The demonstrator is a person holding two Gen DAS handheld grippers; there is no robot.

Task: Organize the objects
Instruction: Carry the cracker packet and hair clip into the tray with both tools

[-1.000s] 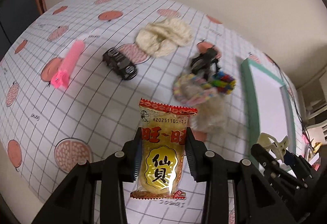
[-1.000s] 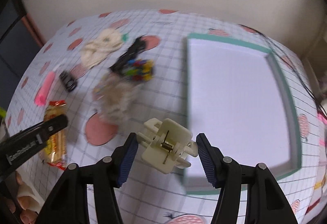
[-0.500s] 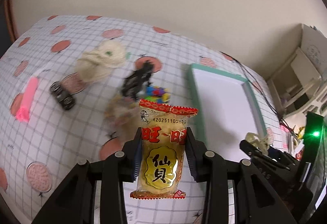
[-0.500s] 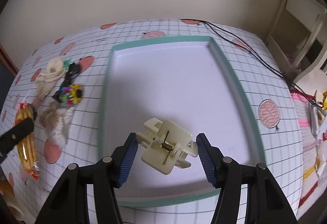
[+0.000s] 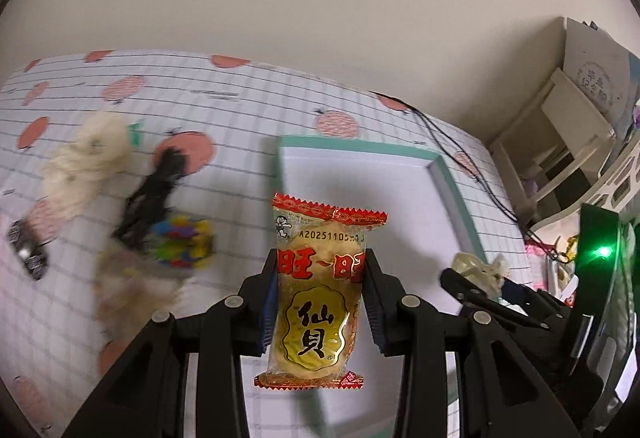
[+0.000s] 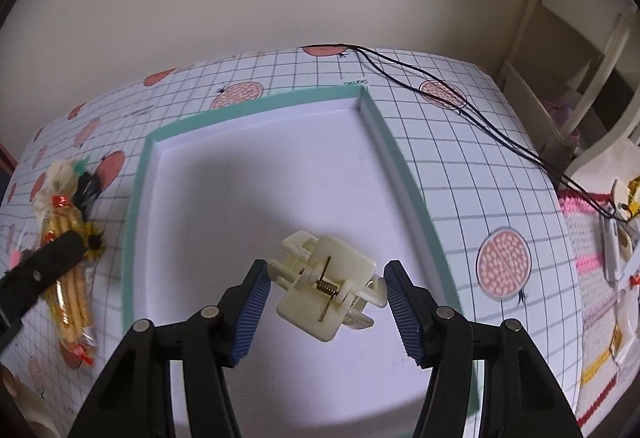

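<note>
**A:** How did the two grippers sit against the tray?

**B:** The right gripper (image 6: 325,294) was held over the near part of the teal-rimmed tray (image 6: 390,142), tilted down toward its white floor. The left gripper (image 5: 320,294) was raised at the tray's near left corner, pointing across it toward the wall.

**A:** And their grip?

**B:** The right one's blue-padded fingers (image 6: 250,308) were closed on a cream hair clip (image 6: 326,290) — the clip sat tilted between them, its spring facing the camera, clear of the tray floor. The left one was clamped on a rice cracker packet (image 5: 320,302), upright, its red crimped top above the fingertips and its bottom edge hanging below them.

**A:** What lay around?

**B:** Left of the tray, on the checked tablecloth (image 5: 224,118), sat a loose cluster: a multicoloured toy (image 5: 182,244) nearest the tray, a black object (image 5: 154,194) touching it, a cream fluffy item (image 5: 86,162) further left, and a small black toy car (image 5: 28,252) furthest out. All blurred, so I could not tell them finer. A black cable (image 6: 460,102) ran across the cloth just right of the tray's far corner, toward a white shelf unit (image 6: 572,50) beyond the table's right edge. Nothing lay inside the tray — only the grippers' shadows.
</note>
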